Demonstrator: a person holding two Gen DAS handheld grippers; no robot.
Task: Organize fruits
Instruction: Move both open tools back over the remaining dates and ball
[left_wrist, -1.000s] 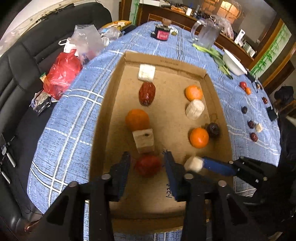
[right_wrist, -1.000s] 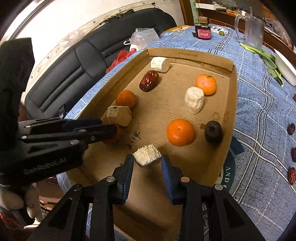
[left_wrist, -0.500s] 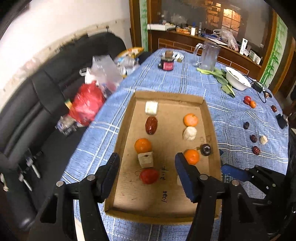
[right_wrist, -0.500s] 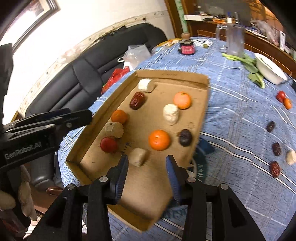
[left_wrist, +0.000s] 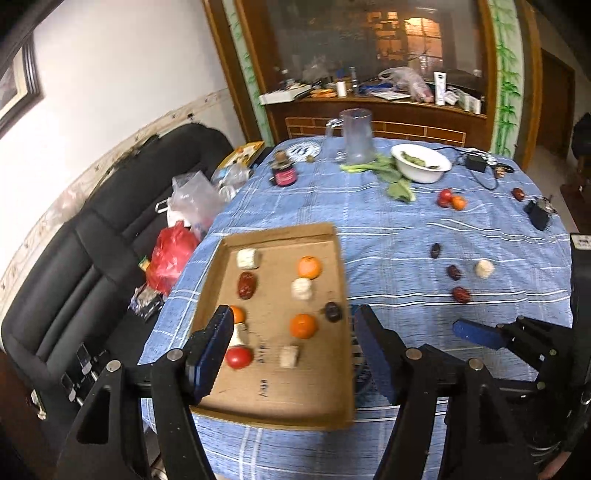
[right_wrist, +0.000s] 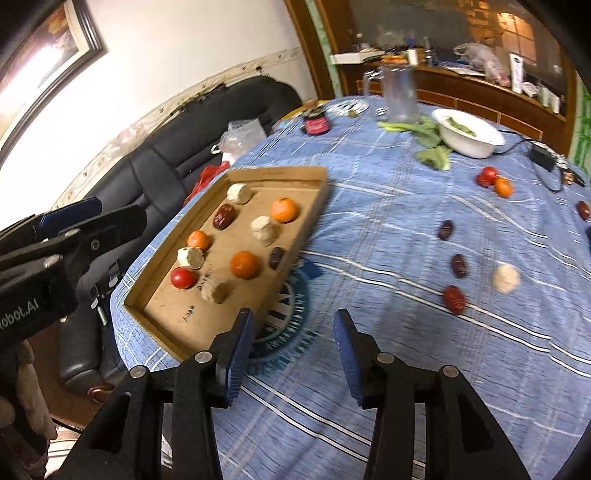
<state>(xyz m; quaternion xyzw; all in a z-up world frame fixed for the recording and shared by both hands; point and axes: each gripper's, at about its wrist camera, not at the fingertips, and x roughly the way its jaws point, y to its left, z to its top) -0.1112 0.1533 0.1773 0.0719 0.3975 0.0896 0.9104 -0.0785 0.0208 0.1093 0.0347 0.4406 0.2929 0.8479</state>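
Note:
A cardboard tray (left_wrist: 334, 402) (right_wrist: 317, 192) lies on the blue checked tablecloth. It holds two rows of fruit: oranges (left_wrist: 303, 325), pale chunks (left_wrist: 289, 356), a red tomato (left_wrist: 238, 357) (right_wrist: 183, 277), a red date (left_wrist: 246, 284) and a dark date (left_wrist: 333, 311). My left gripper (left_wrist: 291, 354) is open and empty, high above the tray's near end. My right gripper (right_wrist: 293, 341) is open and empty above the cloth right of the tray. Loose dates (right_wrist: 454, 298), a pale chunk (right_wrist: 505, 277), a tomato and a small orange (right_wrist: 494, 181) lie on the cloth.
A white bowl (left_wrist: 421, 168), greens (left_wrist: 391, 179), a glass jug (left_wrist: 356, 136) and a jar (left_wrist: 283, 173) stand at the table's far side. Black adapters with cable (left_wrist: 539, 214) lie far right. A black sofa with bags (left_wrist: 171, 254) is left.
Both grippers have let go and risen back from the tray. The tomato and the pale chunk now lie in the tray's near end. The right gripper swung right over the cloth.

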